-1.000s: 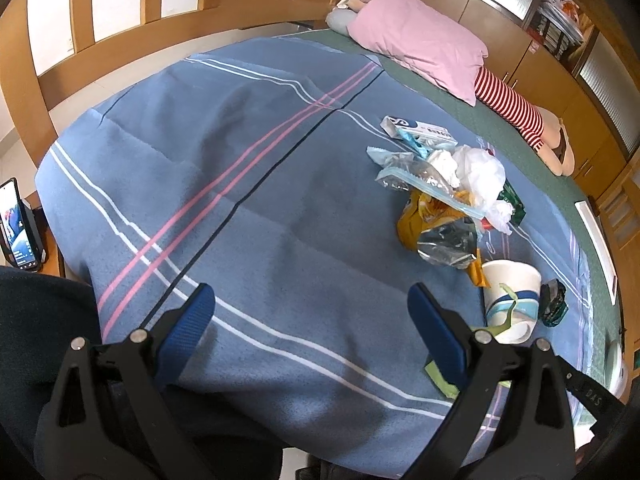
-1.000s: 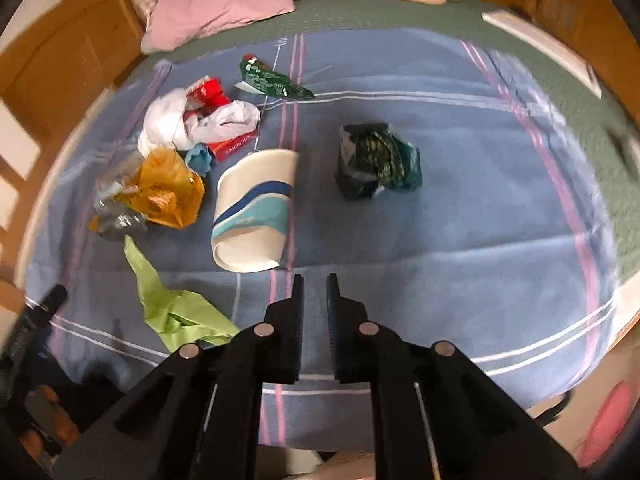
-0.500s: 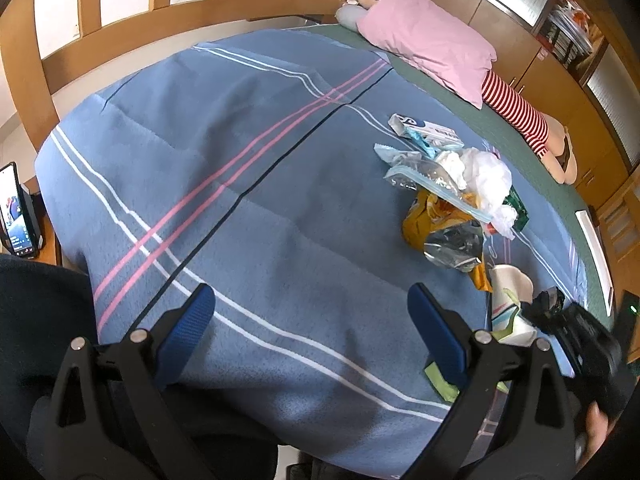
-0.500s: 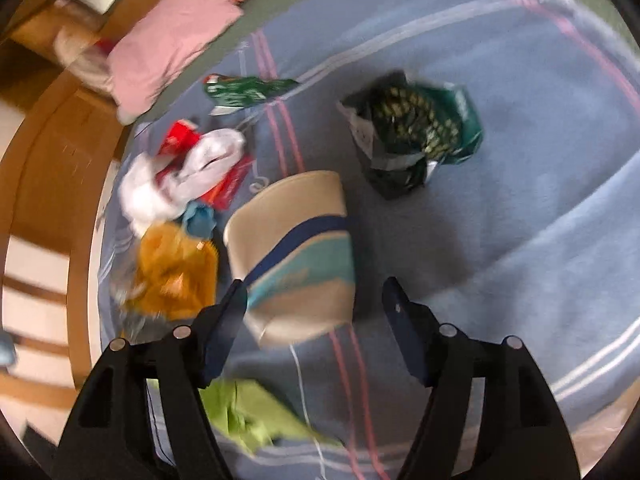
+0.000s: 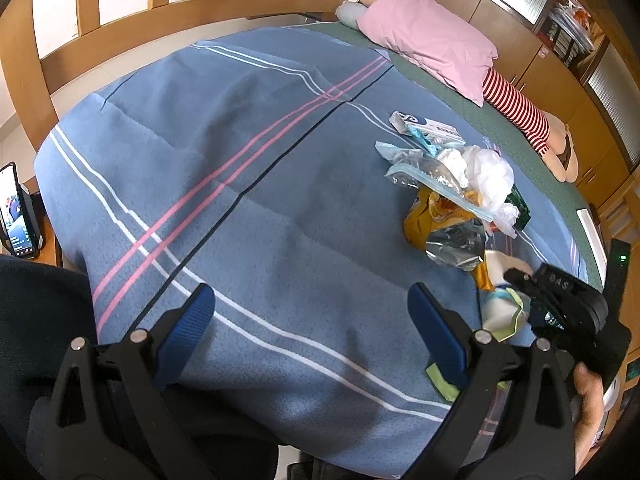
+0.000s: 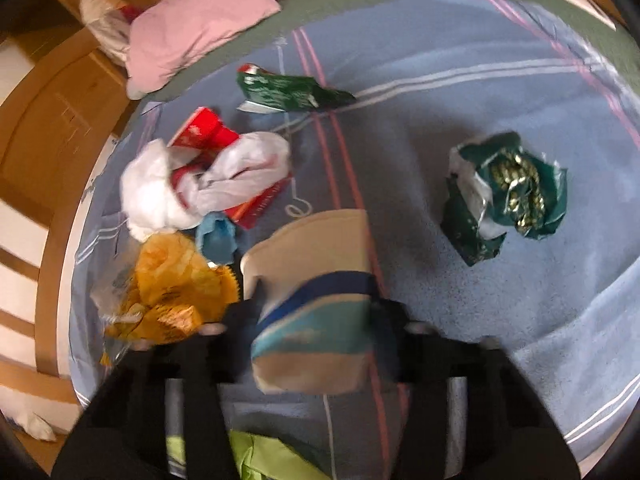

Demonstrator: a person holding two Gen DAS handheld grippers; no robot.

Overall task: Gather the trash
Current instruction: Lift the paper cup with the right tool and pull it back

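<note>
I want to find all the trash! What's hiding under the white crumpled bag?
Under the white crumpled bag red wrappers poke out at its top and lower right. A blue scrap lies beside its lower edge. Anything deeper beneath is covered.

Left wrist view: looks forward and steeply down along the left claw (image 5: pixel 308 320) from the near edge of the bed, facing the blue blanket (image 5: pixel 240 168) and the pink pillow (image 5: pixel 432 40) beyond. Right wrist view: sits closer — low over the trash, blurred. Shared area — the paper cup (image 6: pixel 312 300) (image 5: pixel 500 312), yellow wrapper (image 6: pixel 172 292) (image 5: pixel 428 220), white bag (image 6: pixel 192 184) (image 5: pixel 488 176) and pillow (image 6: pixel 200 28).
</note>
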